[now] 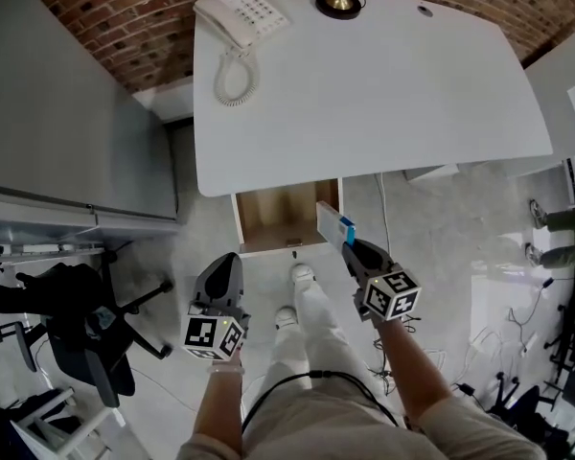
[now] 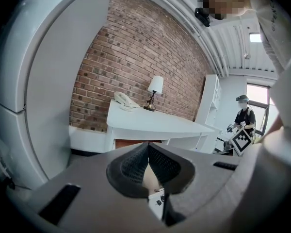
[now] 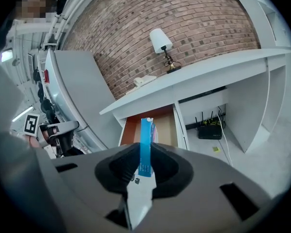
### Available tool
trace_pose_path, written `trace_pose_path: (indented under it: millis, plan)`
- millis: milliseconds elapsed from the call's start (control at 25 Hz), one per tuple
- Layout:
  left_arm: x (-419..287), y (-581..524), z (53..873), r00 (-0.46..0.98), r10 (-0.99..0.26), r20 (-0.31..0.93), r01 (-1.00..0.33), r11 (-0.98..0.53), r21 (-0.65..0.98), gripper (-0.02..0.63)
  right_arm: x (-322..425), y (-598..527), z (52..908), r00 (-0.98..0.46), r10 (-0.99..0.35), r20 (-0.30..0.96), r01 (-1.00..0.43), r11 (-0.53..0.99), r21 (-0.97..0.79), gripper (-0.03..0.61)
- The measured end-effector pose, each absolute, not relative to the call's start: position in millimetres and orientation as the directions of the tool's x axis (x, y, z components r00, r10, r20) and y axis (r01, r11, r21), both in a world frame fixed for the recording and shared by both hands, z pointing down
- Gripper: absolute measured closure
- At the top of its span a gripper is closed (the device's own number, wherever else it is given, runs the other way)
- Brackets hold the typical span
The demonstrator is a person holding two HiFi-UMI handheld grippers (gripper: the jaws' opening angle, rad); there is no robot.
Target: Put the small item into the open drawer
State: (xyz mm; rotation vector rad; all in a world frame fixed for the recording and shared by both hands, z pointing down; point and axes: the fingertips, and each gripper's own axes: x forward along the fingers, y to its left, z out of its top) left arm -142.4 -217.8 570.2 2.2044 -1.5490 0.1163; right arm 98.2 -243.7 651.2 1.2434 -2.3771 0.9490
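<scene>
The small item is a slim white box with a blue end [image 1: 333, 224]. My right gripper [image 1: 348, 245] is shut on it and holds it upright at the front right corner of the open drawer [image 1: 273, 215]. In the right gripper view the blue box [image 3: 146, 139] stands between the pads, with the brown drawer [image 3: 166, 128] under the white desk [image 3: 194, 74] just beyond. My left gripper [image 1: 228, 260] hangs left of the drawer front, over the floor. In its own view the left gripper [image 2: 148, 148] has its pads [image 2: 161, 161] together, holding nothing.
A white phone [image 1: 238, 12] and a lamp base [image 1: 339, 1] sit on the desk top [image 1: 383, 94]. A grey cabinet [image 1: 57, 113] and a black office chair [image 1: 86, 338] stand to the left. A router [image 3: 211, 129] and cables lie under the desk. Another person [image 2: 243, 118] stands to the right.
</scene>
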Motion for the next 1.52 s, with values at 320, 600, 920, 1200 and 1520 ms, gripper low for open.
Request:
trace_pose_path:
  millis: [320,600,920,1200,1520]
  plan:
    - [-143,-232,588,0.362,-0.876,0.319,-0.914,-0.266,0.306,0.607,99,-259,689,-0.547,-0.608,0.576,-0.836,0.358,-0.416,0.505]
    - [-143,-243,602,0.354,-0.874,0.333,-0.917,-0.254,0.308,0.607,91,-271,716,-0.522,-0.582,0.624,-0.853,0.363,-0.375,0.506]
    - [-134,-246,614,0.364,-0.866,0.343,-0.912,-0.256,0.321,0.607,83,-278,744,-0.485,-0.533,0.693,-0.872,0.351,-0.341,0.505]
    - [-137,-243,623,0.363,-0.859,0.36,-0.913,-0.25,0.322,0.607,84,-283,761,-0.458,-0.52,0.721,-0.887,0.321,-0.332,0.505]
    - [-136,-240,632,0.37,-0.849,0.377,-0.91,-0.249,0.332,0.607,86,-286,770,-0.439,-0.507,0.742,-0.895,0.319,-0.312,0.499]
